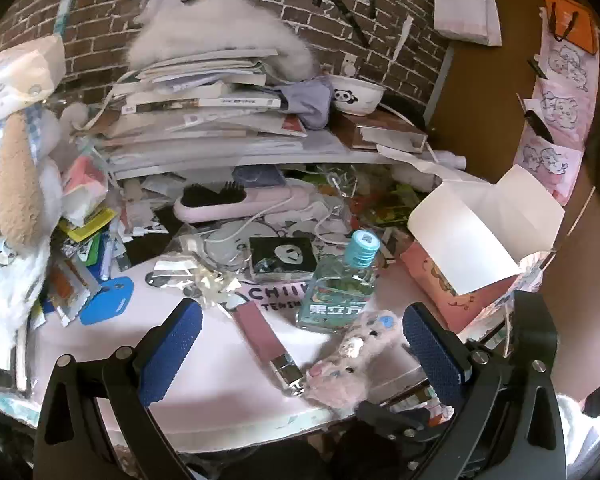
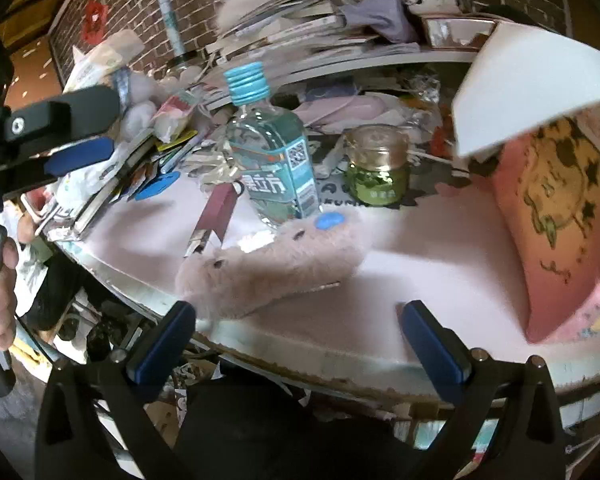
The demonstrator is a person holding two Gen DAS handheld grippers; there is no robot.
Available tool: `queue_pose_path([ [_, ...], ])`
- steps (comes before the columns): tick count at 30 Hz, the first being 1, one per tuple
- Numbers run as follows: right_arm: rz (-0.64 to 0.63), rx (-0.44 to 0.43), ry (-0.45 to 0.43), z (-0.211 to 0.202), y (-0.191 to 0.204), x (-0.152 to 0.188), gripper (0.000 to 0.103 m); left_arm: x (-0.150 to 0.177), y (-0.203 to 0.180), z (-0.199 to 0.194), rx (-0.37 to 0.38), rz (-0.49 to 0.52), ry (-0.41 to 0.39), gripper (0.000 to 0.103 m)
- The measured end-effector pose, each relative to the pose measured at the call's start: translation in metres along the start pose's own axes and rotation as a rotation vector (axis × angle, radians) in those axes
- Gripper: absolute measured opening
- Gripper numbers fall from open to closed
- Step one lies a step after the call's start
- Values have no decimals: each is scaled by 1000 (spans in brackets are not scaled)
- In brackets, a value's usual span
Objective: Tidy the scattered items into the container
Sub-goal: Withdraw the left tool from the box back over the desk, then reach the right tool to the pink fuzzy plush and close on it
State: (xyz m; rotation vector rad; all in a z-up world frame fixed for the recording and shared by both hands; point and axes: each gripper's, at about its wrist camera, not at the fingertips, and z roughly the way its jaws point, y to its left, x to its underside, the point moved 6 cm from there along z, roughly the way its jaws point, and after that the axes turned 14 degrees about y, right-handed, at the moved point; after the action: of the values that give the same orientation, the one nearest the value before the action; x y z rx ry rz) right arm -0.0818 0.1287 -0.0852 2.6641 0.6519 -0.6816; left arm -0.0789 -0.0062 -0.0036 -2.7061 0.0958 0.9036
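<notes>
Both grippers — left (image 1: 302, 344) and right (image 2: 296, 336) — gape wide, holding nothing. Largest, the pink box (image 1: 460, 280) stands open at the desk's right; beside it a bottle (image 1: 336, 292) labelled "果立方", then the furry pouch (image 2: 276, 268), nearest the desk's front edge.

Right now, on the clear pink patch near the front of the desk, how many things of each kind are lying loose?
Bottles: 1, the clear bottle with a blue cap.
Jars: 1, the green jar.
Fluffy toys: 1, the pink plush.
Flat pink cases: 1, the pink case.
Total: 4
</notes>
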Motion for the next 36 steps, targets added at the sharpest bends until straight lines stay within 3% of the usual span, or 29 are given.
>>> queue_pose_path([
  [7,-16,-82,-16,-1,2,1,103,0,1,1,2,-4,0,101],
  [17,7,-112,-33,6,10,-11,103,0,7,3,15,-21,1,101],
  [32,27,-62,-85,7,-7,-17,103,2,10,9,26,-29,8,101],
  [36,28,-9,-92,4,-12,-16,103,2,10,9,29,-31,8,101],
])
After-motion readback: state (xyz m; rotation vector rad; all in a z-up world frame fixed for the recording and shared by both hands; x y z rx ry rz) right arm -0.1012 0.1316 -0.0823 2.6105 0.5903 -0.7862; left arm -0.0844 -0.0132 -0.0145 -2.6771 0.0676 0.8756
